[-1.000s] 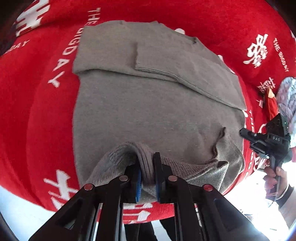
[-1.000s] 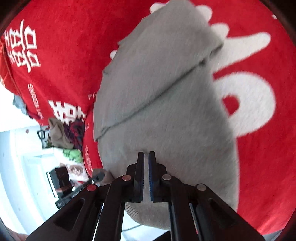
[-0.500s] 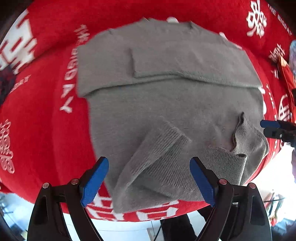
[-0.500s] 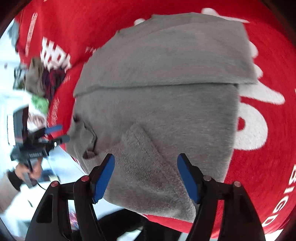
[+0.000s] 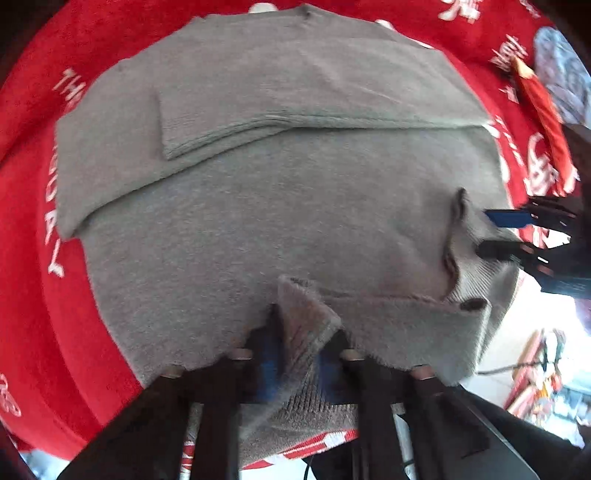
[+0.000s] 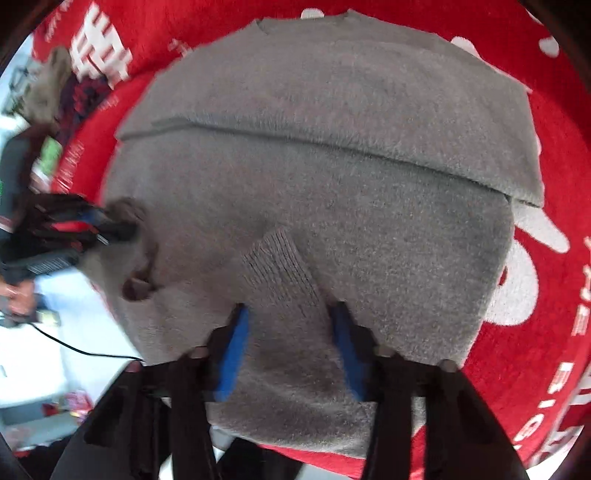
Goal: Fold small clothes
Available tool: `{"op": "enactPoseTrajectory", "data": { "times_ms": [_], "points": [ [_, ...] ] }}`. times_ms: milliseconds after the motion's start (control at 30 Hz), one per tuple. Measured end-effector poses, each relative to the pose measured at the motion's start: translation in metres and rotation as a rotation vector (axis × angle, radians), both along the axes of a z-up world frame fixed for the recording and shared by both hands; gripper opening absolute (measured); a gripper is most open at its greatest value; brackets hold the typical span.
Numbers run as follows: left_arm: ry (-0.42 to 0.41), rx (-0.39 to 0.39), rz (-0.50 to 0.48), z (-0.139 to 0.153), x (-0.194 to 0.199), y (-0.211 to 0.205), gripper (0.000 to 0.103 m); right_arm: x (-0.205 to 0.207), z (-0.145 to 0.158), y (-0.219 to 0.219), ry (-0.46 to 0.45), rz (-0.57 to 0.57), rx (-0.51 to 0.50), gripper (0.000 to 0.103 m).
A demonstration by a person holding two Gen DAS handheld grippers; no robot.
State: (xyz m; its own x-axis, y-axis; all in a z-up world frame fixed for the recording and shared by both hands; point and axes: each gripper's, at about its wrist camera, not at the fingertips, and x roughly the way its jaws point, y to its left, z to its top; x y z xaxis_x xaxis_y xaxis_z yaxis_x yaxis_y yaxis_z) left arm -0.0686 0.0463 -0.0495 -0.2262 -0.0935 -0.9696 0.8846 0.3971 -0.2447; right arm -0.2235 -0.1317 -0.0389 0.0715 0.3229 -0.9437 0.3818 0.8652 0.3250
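The grey sweater (image 5: 280,206) lies flat on the red blanket (image 5: 26,229), neckline toward twelve o'clock, as the closing left gripper (image 5: 301,343) pinches its cuff and the right gripper (image 6: 288,343), narrowing, straddles the other cuff.

Grey sweater (image 5: 295,206) cuff between left tongs (image 5: 301,350)

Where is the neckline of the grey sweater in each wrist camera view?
Left wrist view: the neckline sits at the top edge, near the centre.
Right wrist view: the neckline is also at the top centre.
Shared landmark: the folded edge crossing the grey sweater just below it.
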Motion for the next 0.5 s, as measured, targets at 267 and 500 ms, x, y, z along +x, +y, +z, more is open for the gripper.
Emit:
{"op": "enactPoseTrajectory", "data": {
  "times_ms": [267, 500],
  "points": [
    [-0.008, -0.148, 0.004, 0.068, 0.016, 0.028, 0.014, -0.008, 0.064, 0.007, -0.048, 0.008, -0.185, 0.010],
    [-0.033, -0.284, 0.074, 0.133, 0.047, 0.025, 0.007, 0.017, 0.134, -0.046, -0.161, -0.119, -0.321, 0.010]
  ]
}}
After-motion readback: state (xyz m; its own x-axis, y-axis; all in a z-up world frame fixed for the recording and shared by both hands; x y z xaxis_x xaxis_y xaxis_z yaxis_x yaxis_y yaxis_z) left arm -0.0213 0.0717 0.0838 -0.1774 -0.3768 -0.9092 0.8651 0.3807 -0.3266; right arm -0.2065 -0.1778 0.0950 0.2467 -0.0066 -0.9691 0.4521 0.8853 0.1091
